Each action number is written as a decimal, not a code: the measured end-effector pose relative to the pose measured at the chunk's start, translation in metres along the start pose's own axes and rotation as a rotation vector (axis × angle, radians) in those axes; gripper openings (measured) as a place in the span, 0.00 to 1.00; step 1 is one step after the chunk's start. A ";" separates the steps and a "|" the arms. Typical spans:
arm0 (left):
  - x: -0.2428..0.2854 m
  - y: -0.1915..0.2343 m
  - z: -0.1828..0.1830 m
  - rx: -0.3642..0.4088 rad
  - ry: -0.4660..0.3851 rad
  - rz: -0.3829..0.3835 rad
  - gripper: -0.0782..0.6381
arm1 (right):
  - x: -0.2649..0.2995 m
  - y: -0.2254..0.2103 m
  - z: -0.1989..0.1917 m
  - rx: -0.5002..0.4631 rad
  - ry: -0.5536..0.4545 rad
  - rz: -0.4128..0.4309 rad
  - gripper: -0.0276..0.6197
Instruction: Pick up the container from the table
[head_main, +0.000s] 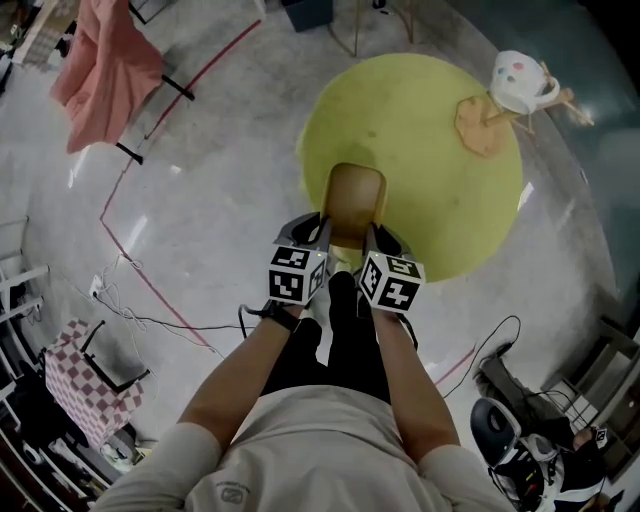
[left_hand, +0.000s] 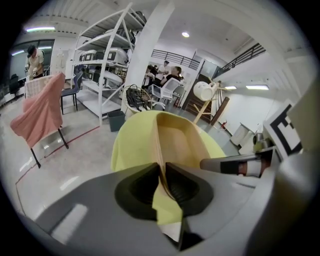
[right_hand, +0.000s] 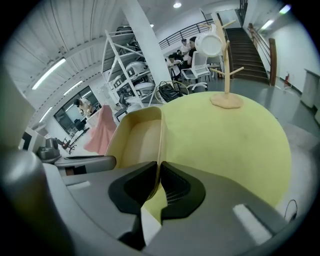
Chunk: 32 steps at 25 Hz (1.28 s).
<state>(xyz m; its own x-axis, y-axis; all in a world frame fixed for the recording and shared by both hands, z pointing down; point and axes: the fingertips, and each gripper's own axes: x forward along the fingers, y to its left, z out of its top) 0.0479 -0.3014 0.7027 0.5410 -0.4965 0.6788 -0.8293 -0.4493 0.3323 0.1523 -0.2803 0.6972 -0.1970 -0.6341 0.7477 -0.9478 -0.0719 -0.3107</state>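
Observation:
A tan, open-topped container (head_main: 354, 197) sits at the near edge of a round yellow-green table (head_main: 440, 180). My left gripper (head_main: 318, 236) is shut on the container's left wall (left_hand: 159, 150), which stands pinched between the dark pads (left_hand: 137, 189). On the other side my right gripper (head_main: 372, 238) is shut on the right wall (right_hand: 161, 145). In the right gripper view the container (right_hand: 137, 137) shows empty inside, with the table (right_hand: 235, 140) spreading to its right. Both jaws stand closed against the thin walls.
A wooden mug stand with a white spotted cup (head_main: 520, 80) stands on the table's far right. A pink cloth on a rack (head_main: 105, 60) is at the far left. Cables (head_main: 150, 320) lie on the floor, with white shelving (left_hand: 105, 65) beyond.

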 end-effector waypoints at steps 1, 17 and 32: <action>-0.006 -0.002 0.001 0.003 -0.005 -0.002 0.16 | -0.006 0.003 0.000 -0.002 -0.007 -0.001 0.10; -0.100 -0.024 0.031 0.063 -0.107 -0.035 0.16 | -0.093 0.058 0.017 -0.031 -0.145 -0.005 0.10; -0.193 -0.034 0.085 0.132 -0.267 -0.034 0.16 | -0.168 0.120 0.058 -0.094 -0.315 0.032 0.10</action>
<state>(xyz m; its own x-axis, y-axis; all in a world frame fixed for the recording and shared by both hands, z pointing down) -0.0165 -0.2534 0.5044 0.6000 -0.6498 0.4667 -0.7945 -0.5525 0.2521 0.0860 -0.2271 0.4999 -0.1539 -0.8428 0.5157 -0.9642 0.0140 -0.2649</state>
